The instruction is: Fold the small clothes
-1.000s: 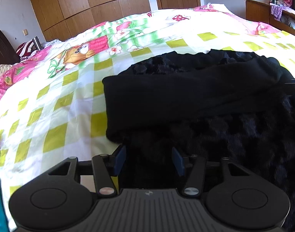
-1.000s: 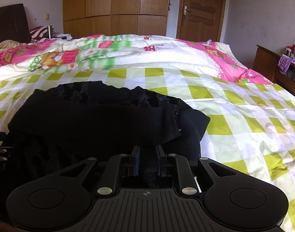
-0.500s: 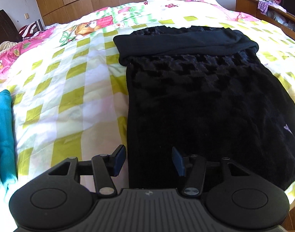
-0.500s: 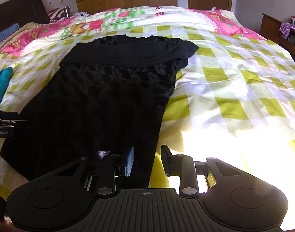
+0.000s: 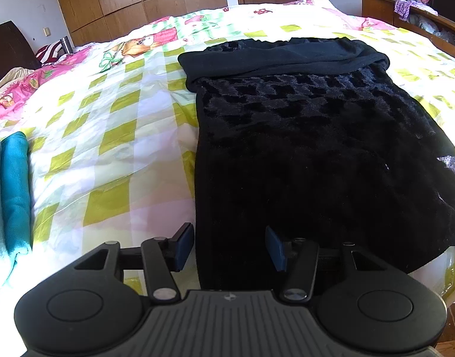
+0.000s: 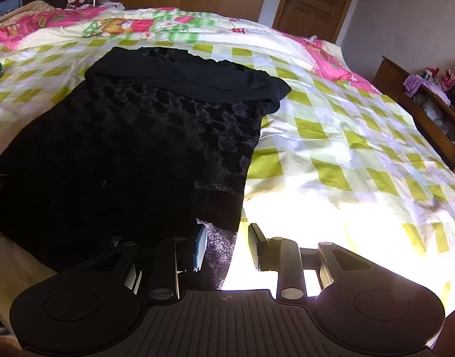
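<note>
The garment (image 5: 316,148) is lying flat on the bed (image 5: 108,136), its far end already folded over. Both grippers are hovering at the near hem, so the second fold is likely starting. The left gripper (image 5: 230,245) is spread, straddling the near left corner. The right gripper (image 6: 227,245) is spread, straddling the near right corner. Next, each should be closing on its corner, then lifting both evenly.
</note>
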`<act>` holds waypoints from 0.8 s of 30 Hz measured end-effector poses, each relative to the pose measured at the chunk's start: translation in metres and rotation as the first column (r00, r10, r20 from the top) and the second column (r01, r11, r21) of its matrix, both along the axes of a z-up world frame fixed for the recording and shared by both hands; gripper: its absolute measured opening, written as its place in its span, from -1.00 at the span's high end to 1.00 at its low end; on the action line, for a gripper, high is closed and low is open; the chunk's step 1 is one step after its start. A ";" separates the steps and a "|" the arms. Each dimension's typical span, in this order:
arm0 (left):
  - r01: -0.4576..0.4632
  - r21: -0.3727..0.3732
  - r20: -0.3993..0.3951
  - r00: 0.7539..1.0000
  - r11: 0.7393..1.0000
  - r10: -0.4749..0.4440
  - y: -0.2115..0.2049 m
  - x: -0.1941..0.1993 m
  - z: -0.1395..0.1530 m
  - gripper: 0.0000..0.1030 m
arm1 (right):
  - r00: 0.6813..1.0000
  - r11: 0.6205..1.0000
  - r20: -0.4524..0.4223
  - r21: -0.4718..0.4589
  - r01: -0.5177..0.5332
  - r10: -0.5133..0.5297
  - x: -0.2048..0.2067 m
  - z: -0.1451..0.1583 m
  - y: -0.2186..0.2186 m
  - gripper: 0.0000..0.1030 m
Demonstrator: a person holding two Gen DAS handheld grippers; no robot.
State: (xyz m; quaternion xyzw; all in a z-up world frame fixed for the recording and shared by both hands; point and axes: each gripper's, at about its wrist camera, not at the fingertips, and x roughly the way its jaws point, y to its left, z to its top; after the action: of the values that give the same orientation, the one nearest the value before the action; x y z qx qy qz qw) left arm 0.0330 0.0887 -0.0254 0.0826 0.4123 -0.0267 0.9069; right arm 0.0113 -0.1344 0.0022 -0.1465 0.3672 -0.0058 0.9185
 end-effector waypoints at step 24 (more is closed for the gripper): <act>0.001 0.025 -0.008 1.000 1.000 -0.001 0.005 -0.016 0.000 -0.28 | 0.998 0.996 -0.007 -0.061 -0.058 0.057 -0.003 -0.011 0.017 0.41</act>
State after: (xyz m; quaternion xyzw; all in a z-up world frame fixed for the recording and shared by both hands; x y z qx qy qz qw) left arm 0.0169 0.0940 -0.0257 0.0942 0.4161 -0.0224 0.9042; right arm 0.0081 -0.1177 -0.0092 -0.1851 0.3649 0.0097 0.9124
